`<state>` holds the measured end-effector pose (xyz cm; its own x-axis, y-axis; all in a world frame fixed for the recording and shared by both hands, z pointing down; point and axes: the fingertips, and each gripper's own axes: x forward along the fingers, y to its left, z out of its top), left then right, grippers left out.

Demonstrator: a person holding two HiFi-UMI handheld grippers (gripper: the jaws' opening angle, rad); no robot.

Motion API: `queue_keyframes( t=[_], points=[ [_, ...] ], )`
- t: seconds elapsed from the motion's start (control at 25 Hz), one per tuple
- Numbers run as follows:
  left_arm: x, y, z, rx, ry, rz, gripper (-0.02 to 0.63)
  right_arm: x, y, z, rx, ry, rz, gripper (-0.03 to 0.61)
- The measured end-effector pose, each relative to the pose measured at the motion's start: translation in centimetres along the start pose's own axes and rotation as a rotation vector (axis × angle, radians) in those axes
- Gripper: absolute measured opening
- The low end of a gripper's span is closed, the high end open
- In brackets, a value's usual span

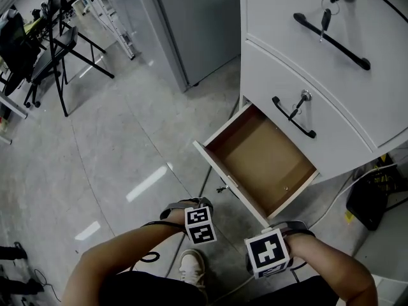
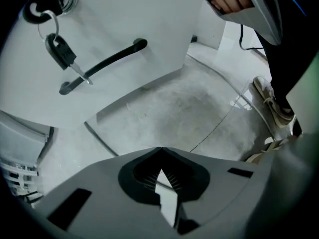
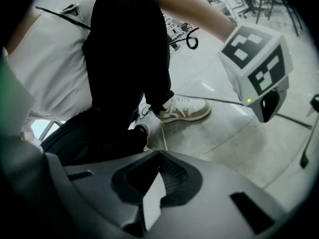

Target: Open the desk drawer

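The pulled-out drawer (image 1: 261,161) juts from the cabinet (image 1: 287,18); open floor (image 1: 127,139) lies left.

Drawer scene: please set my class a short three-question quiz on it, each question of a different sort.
1. Multiple choice: which drawer of the cabinet is pulled out? A top, B middle, C bottom.
2. True or false: a folder lies inside it.
3. Fill in: the left tongs and right tongs are both ___ and hold nothing.

Key: 1 C. 2 False, it is empty. 3 shut.
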<state>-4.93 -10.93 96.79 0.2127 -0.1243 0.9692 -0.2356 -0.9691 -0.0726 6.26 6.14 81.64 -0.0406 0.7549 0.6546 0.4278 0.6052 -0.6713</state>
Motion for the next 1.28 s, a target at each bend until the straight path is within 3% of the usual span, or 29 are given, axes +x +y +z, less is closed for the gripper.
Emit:
queue_keyframes(
  t=[0.24,0.68,0.84,1.28],
  points=[
    [0.3,-0.6,0.2,-0.182,-0.016,-0.082,0.009,0.2,-0.5,0.2,0.002,-0.013,0.012,0.015],
    [1.2,-2.0,0.3,-0.43,-0.022,-0.137,0.008,0.1,-0.7,0.5,0.009,-0.047,0.027,0.015],
    [0.7,-2.3,0.8,-0.497,-0.044,-0.143,0.008,-0.2,-1.9,0.4,-0.005,-0.039,-0.026,0.015],
    [0.4,0.1,1.1,-0.669,-0.084,-0.121,0.008,-0.1,-2.1,1.2,0.011,-0.099,-0.033,0.015]
  ],
)
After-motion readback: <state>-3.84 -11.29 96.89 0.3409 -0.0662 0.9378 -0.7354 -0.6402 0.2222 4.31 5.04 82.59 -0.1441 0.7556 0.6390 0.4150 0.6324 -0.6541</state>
